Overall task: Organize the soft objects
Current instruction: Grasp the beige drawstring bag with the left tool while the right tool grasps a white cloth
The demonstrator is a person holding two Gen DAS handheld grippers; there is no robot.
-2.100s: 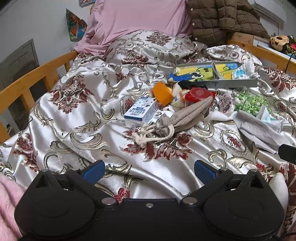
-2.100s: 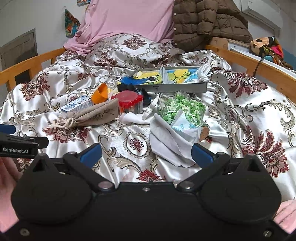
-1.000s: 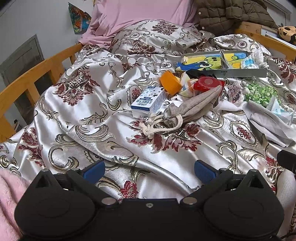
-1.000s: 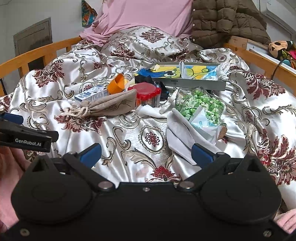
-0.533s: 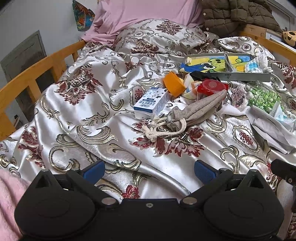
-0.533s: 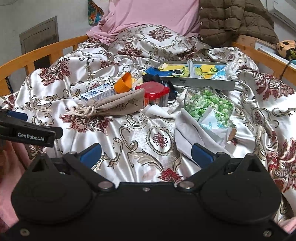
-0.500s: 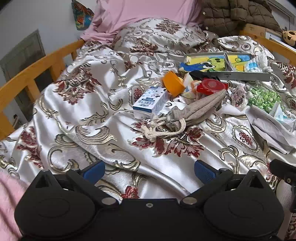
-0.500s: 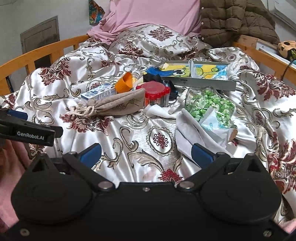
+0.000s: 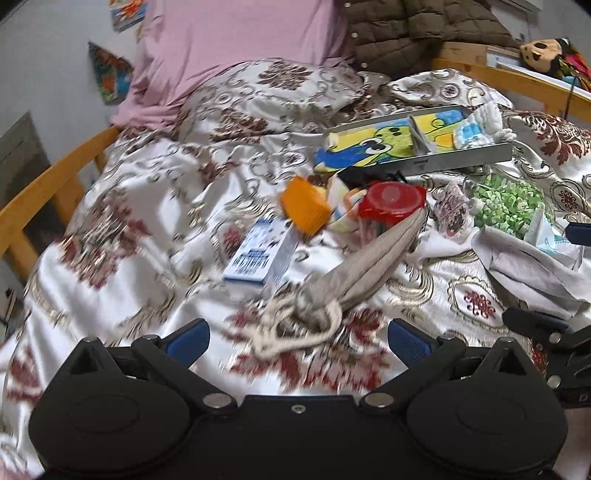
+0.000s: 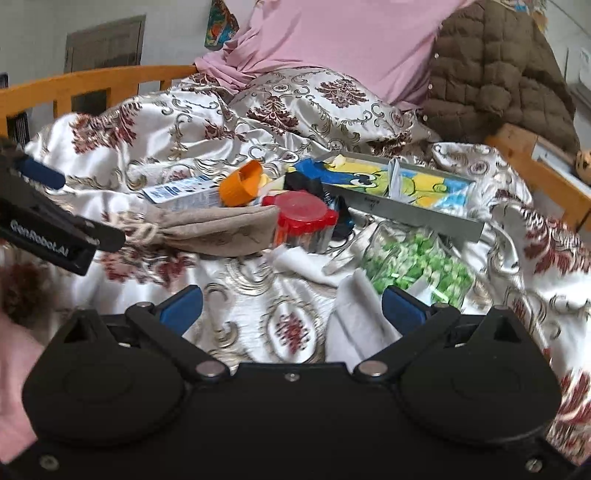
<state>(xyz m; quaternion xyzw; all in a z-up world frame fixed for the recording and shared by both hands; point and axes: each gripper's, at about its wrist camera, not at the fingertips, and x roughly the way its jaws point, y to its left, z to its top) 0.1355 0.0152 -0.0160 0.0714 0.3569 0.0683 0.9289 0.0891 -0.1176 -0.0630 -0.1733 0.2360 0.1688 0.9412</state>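
Note:
A beige drawstring pouch (image 9: 365, 269) lies on the patterned bedspread (image 9: 147, 236), its rope knot just ahead of my left gripper (image 9: 295, 338), which is open and empty. The pouch also shows in the right wrist view (image 10: 218, 229). My right gripper (image 10: 291, 308) is open and empty, above a grey-white cloth (image 10: 358, 325) and near a clear bag of green pieces (image 10: 413, 266). A grey tray (image 9: 421, 144) with a cartoon lining lies further back, holding a white and blue knitted item (image 9: 476, 125).
A blue-white carton (image 9: 262, 251), an orange cup (image 9: 304, 206), a red-lidded jar (image 9: 391, 197) and a small patterned pouch (image 9: 452, 214) crowd the middle. Wooden bed rails (image 9: 48, 192) run along both sides. A pink pillow (image 9: 236, 48) and brown jacket (image 9: 421, 33) lie behind.
Both grippers have moved forward toward the pile. The left one has closed in on the pouch's rope end; the right one has come over the grey-white cloth. Both stay open.

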